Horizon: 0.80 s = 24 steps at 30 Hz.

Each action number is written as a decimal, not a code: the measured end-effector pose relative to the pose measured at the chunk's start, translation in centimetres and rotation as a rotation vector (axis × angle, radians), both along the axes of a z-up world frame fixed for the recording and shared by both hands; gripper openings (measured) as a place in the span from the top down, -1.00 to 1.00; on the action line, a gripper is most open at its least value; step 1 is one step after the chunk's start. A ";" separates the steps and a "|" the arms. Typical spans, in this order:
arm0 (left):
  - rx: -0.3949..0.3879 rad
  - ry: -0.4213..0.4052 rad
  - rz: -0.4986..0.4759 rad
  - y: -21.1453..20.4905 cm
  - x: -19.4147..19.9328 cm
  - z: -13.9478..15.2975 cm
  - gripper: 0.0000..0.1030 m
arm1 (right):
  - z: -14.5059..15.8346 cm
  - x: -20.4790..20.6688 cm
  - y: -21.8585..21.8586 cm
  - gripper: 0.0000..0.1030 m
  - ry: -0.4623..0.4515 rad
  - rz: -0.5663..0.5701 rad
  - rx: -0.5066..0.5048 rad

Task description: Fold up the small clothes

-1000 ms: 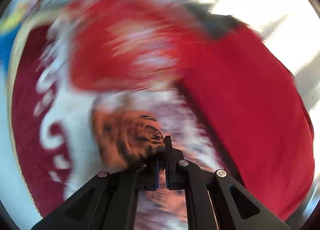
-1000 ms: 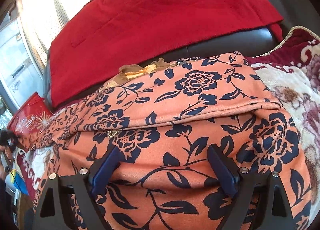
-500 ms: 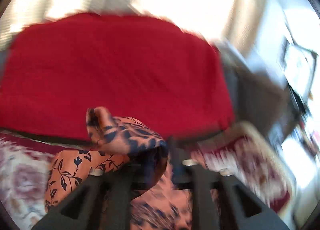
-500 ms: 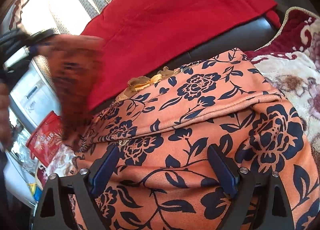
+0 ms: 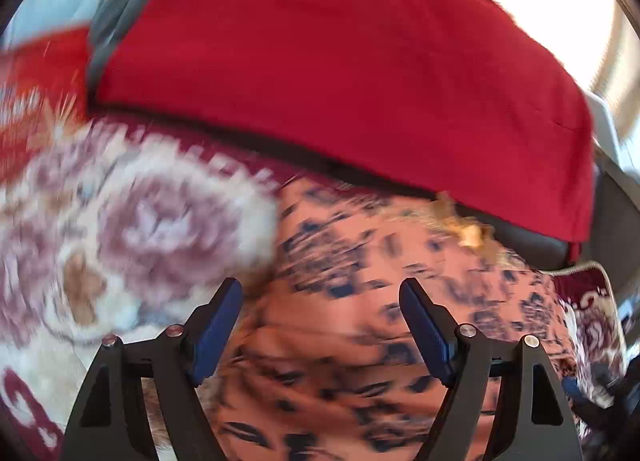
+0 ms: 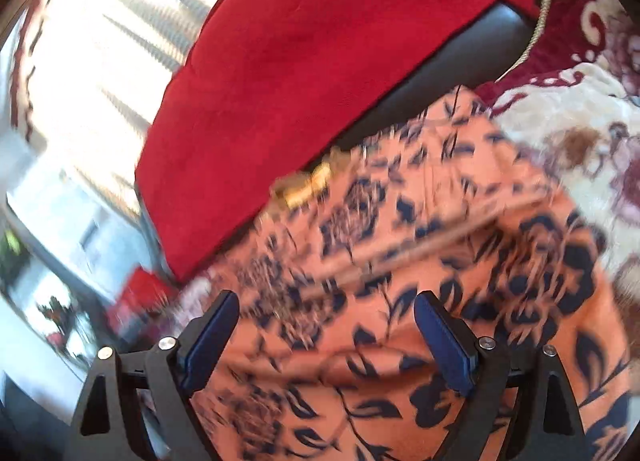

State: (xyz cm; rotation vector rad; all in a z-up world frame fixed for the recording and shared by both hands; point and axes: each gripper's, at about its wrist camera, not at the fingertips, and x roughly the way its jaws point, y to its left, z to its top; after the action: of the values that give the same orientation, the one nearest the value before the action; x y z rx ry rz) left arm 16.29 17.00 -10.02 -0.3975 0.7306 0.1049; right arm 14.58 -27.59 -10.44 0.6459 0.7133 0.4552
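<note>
An orange garment printed with dark blue flowers is being seen lying partly folded, a fold line crossing it, with gold trim at its far edge.

One orange floral garment, one red cloth, one patterned blanket, two hand-held grippers.

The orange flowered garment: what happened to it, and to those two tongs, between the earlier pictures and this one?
The left tongs, a second ago shut on a bunched corner of the orange floral garment, carried it across over the garment. Their jaws have just been opening and it is let go, nothing pinched between them. The right tongs stayed wide open above the cloth, tilting slightly. The red cloth on the sofa back is unchanged.
</note>
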 end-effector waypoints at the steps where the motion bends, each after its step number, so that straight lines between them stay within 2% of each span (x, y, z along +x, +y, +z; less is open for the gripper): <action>1: -0.013 0.009 0.006 0.5 -0.5 -0.9 -0.57 | 1.0 0.6 -0.8 -0.77 -0.004 -0.029 0.001; 4: -0.049 0.025 0.009 1.5 -0.7 -3.4 -0.58 | 2.8 2.7 -1.9 -0.77 0.007 -0.080 -0.031; 6: -0.077 0.024 0.009 2.0 -1.1 -4.5 -0.58 | 2.4 5.2 -1.7 -0.77 0.096 -0.073 -0.096; 7: -0.103 0.026 0.013 2.4 -1.1 -5.0 -0.58 | 1.3 6.8 -1.3 -0.74 0.177 -0.067 -0.161; 9: -0.143 0.013 0.016 2.9 -1.4 -5.1 -0.57 | -0.3 8.2 -0.6 -0.05 0.259 -0.040 -0.259; 10: -0.151 0.003 0.016 3.1 -2.0 -5.1 -0.58 | -0.3 8.4 0.0 0.31 0.262 -0.043 -0.355; 11: -0.152 0.001 0.012 3.1 -2.2 -5.1 -0.58 | 0.4 8.3 0.7 0.60 0.241 -0.017 -0.411; 12: -0.152 0.005 0.007 3.1 -2.3 -5.2 -0.57 | 1.1 8.1 1.3 0.64 0.230 0.003 -0.448; 14: -0.152 0.010 0.006 3.0 -2.3 -5.2 -0.57 | 3.9 6.8 2.9 0.65 0.125 -0.010 -0.606; 16: -0.146 0.014 0.005 2.9 -2.3 -5.2 -0.58 | 5.8 5.7 3.5 0.65 0.048 -0.033 -0.677; 18: -0.143 0.018 0.008 2.8 -2.3 -5.2 -0.58 | 4.2 6.4 3.4 0.64 0.115 -0.030 -0.688; 20: -0.143 0.019 0.010 2.9 -2.4 -5.1 -0.58 | 1.1 7.1 2.8 0.48 0.191 -0.017 -0.735; 21: -0.141 0.015 0.013 2.9 -2.5 -5.0 -0.58 | 1.3 6.9 2.1 0.47 0.173 -0.045 -0.679; 22: -0.136 0.009 0.019 2.9 -2.6 -4.9 -0.57 | 1.9 6.6 1.4 0.28 0.171 -0.075 -0.636; 23: -0.125 -0.002 0.025 2.9 -2.8 -4.5 -0.57 | 2.4 6.3 0.8 -0.18 0.169 -0.097 -0.601; 24: -0.111 -0.021 0.022 2.8 -3.0 -3.9 -0.57 | 3.2 5.9 0.2 -0.36 0.149 -0.118 -0.568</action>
State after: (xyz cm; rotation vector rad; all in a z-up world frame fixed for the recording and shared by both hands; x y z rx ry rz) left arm 13.28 19.85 -13.91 -0.5122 0.7137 0.0806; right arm 20.44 -27.39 -7.27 0.1844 0.8927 0.0822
